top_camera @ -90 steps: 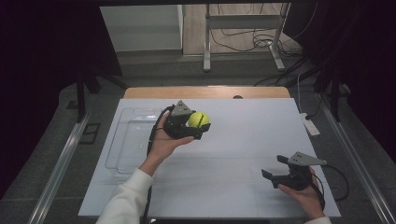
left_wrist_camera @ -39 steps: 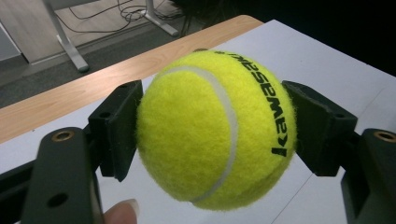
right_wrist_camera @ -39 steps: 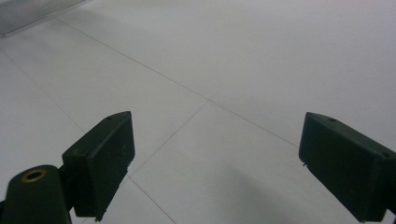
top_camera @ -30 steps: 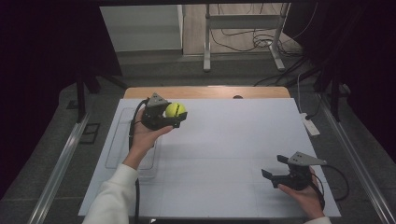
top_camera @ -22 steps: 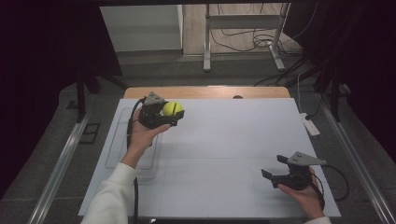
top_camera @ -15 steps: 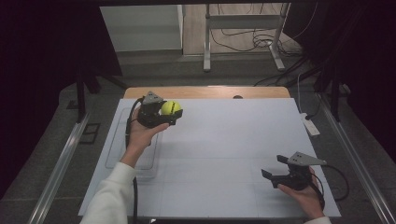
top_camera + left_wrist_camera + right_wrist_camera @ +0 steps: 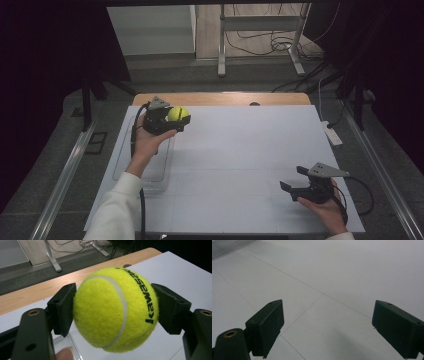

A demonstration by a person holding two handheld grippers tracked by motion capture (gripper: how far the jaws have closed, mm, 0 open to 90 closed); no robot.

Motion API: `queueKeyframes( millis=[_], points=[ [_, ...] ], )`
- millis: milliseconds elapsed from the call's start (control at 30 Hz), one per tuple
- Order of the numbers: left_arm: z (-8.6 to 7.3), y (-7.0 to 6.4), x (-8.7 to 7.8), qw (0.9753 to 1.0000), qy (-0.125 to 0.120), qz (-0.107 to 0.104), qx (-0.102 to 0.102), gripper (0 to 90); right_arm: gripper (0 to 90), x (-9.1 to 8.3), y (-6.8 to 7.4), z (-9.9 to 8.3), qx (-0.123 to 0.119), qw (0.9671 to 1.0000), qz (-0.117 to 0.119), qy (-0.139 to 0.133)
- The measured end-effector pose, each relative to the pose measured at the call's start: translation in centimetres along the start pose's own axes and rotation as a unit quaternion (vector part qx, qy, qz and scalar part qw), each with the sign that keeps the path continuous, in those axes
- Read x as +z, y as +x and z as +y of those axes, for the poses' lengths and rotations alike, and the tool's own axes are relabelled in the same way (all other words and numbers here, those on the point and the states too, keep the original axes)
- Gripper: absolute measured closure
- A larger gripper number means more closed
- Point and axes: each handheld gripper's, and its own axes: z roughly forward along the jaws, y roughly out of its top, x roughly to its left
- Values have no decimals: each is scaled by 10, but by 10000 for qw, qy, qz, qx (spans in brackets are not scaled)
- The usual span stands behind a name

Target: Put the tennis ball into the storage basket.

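A yellow tennis ball (image 7: pixel 178 113) (image 7: pixel 115 309) with black lettering is held in the air by my left gripper (image 7: pixel 172 119), shut on it over the far end of a clear plastic tray (image 7: pixel 131 165) at the table's left. The two black pads (image 7: pixel 62 308) press the ball's sides. My right gripper (image 7: pixel 295 181) (image 7: pixel 329 327) rests low near the front right of the white table top (image 7: pixel 240 150), jaws wide apart with nothing between them.
The tray lies along the left side of the white sheet. A wooden table edge (image 7: pixel 225 98) runs along the back. A small white device (image 7: pixel 332 134) sits at the right edge. Cables and metal stand legs (image 7: pixel 220 45) are on the floor beyond.
My left gripper has carried the ball leftward and farther back, from mid-table to above the tray's far end. The right gripper has stayed still.
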Motion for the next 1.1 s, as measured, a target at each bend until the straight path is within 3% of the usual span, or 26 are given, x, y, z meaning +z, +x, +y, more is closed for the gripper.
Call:
queueKeyframes(
  millis=[567,1100],
  points=[
    [-4,21,-1,9995,91,224,-208,259,105,0,0,0,14,10000,-1,11],
    [-4,31,-11,9989,65,388,-244,259,105,0,0,-1,18,10000,-11,19]
  ],
)
